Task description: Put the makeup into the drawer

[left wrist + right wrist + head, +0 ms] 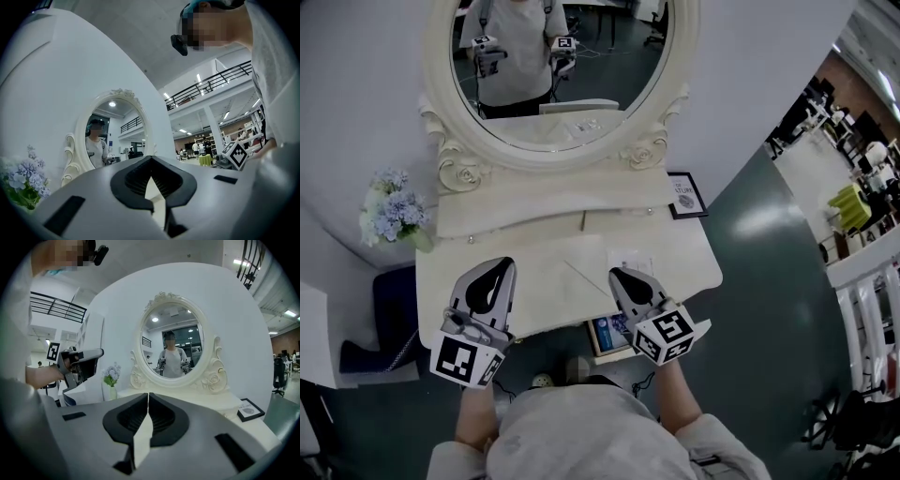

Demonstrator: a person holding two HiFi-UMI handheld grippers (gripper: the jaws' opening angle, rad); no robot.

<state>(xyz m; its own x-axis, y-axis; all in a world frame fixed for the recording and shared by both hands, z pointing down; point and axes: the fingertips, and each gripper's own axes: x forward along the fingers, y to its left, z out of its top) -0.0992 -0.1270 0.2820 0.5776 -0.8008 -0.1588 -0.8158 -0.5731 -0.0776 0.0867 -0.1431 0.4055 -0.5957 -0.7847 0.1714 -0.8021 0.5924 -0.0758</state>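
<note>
A cream table [544,291] with an oval mirror [553,66] at its back fills the head view, and both grippers hang over its front edge, pointing toward the mirror.

The left gripper [501,266] is above the table's front left part. Its own view shows its fingers together at the tips [150,158] with nothing clamped between them; only a pale sliver of table shows through the gap lower down. The right gripper [620,275] is above the table's front right part. There too the fingers are pressed together and empty [147,397]. Each gripper's marker cube [467,358] sits off the table's front edge, close to the person's forearms.

The likeliest makeup item is a blue-and-white pack [607,332] just below the table's front edge. It lies in what looks like a small pulled-out drawer and is partly covered by the right gripper — whether it truly is the makeup cannot be told. A pale card [630,262] lies flat on the table's right half, just beyond the right gripper's tips.

On the table's raised back tier, two shallow drawers [516,228] with small knobs are closed. A bunch of pale blue flowers [389,211] stands at the table's left end — a small black-framed picture [684,195] leans at its right end.
</note>
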